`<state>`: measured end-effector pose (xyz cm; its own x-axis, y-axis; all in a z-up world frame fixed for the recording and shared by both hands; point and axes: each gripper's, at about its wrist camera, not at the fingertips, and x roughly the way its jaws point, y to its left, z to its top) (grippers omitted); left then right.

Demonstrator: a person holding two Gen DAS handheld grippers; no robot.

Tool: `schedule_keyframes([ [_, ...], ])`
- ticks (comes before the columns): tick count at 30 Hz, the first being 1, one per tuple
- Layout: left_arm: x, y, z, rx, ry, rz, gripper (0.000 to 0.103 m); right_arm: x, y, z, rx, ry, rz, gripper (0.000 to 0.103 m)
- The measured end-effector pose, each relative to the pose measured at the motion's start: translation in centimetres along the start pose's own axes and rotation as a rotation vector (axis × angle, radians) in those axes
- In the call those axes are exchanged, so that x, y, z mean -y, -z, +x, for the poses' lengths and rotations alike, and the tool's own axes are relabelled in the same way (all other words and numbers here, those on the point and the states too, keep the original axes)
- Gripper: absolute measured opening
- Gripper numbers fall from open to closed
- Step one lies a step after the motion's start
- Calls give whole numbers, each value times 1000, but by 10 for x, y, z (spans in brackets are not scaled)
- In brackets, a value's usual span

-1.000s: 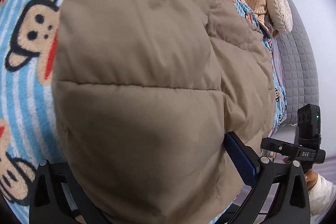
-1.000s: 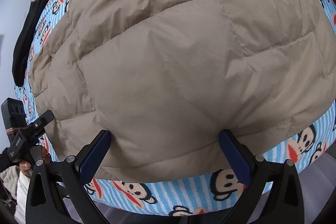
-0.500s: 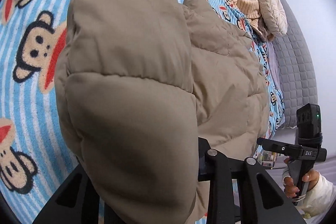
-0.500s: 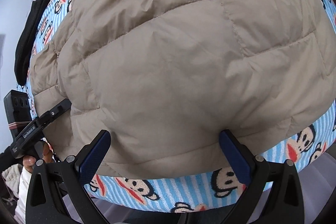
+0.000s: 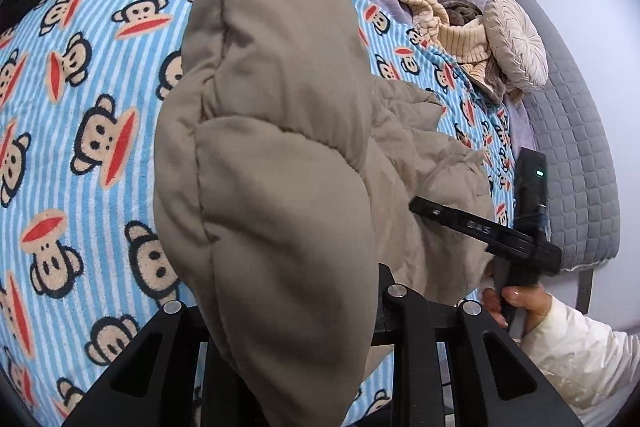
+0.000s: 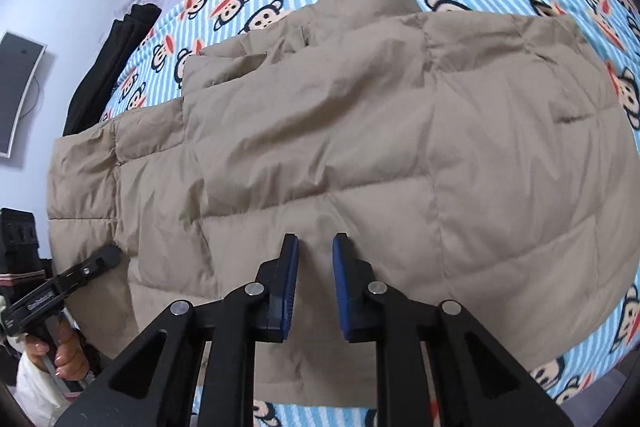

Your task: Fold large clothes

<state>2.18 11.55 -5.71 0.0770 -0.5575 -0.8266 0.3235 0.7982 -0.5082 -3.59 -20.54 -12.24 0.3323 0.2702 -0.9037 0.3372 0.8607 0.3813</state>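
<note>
The left hand-held gripper (image 5: 292, 311) is clamped on a thick quilted edge of the tan puffer jacket (image 6: 360, 155), and the padded fabric bulges up between its black arms and fills the middle of the left wrist view; holding it raised like this looks meant to carry that side over the rest of the garment for a fold. The right hand-held gripper (image 6: 314, 283) has its blue pads (image 6: 289, 283) drawn near each other with a narrow gap left, poised at the jacket's near hem; whether any cloth is pinched there I cannot tell, though it seems placed to pin or take the hem while the other side goes over. The jacket lies spread across the monkey-print blanket (image 5: 80, 115) on the bed, one panel already lapped over another. Further out, a pile of striped beige knitwear (image 5: 444, 27) and a round pleated cushion (image 5: 516, 43) sit at the far side, beside a grey quilted headboard (image 5: 576, 131), and a black garment (image 6: 112, 67) lies along the blanket's edge. None of these touches the jacket, so the fold has room; the bulk of the padding is the likelier hindrance.
</note>
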Motion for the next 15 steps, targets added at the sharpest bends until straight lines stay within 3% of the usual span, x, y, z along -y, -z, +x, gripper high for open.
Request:
schedule_keyframes([
  [8, 99, -9, 5, -11, -25, 79, 29, 14, -42, 53, -23, -77, 17, 19],
  [15, 165, -20, 33, -68, -46, 149, 29, 25, -53, 79, -53, -134, 60, 15],
])
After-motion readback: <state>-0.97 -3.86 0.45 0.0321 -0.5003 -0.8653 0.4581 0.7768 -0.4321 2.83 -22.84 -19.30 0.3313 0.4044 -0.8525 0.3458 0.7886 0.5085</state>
